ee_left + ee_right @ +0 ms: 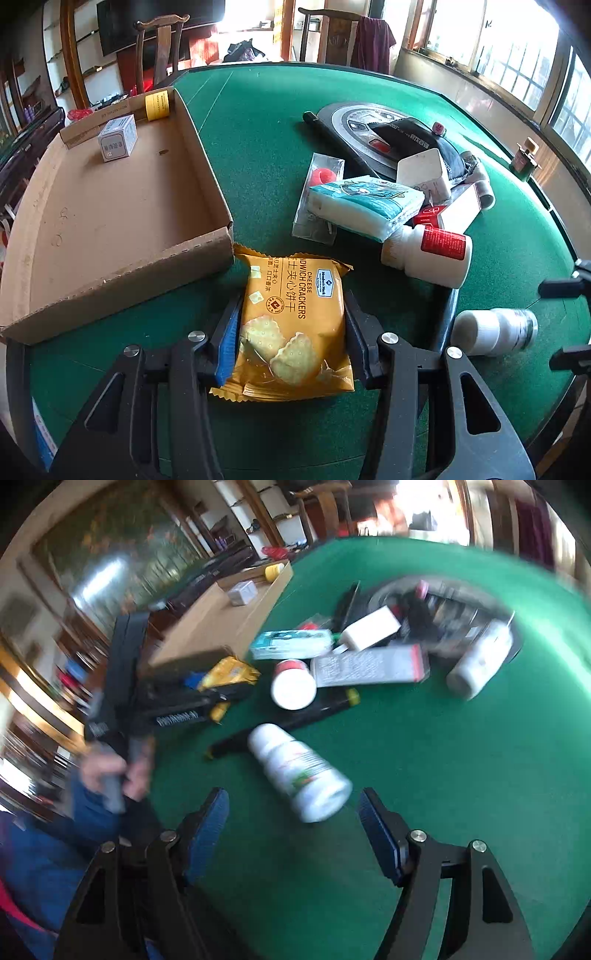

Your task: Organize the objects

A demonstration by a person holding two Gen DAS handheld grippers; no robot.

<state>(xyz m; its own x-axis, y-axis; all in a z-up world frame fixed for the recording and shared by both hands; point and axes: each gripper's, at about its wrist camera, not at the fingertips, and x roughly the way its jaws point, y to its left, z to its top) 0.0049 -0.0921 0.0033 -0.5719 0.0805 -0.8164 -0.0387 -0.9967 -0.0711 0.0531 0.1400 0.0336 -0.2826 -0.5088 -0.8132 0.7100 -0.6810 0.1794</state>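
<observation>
My left gripper point(291, 332) is shut on a yellow packet of cheese sandwich crackers point(291, 325), held just in front of the near right corner of a shallow cardboard box point(110, 221). The box holds a small white carton point(117, 138) and a yellow roll point(157, 105). My right gripper point(293, 812) is open and empty, its fingers either side of a white bottle point(299, 771) lying on the green felt, a little short of it. The right wrist view is blurred; it shows the left gripper with the packet point(229, 674) beside the box point(218, 624).
A pile lies right of the box: a tissue pack point(365, 206), a red-labelled white bottle point(428, 254), a clear packet point(321, 195), a white carton point(424, 170), a black pen point(332, 140), a round black device point(362, 125). Another white bottle point(495, 332) lies near. Chairs stand beyond the table.
</observation>
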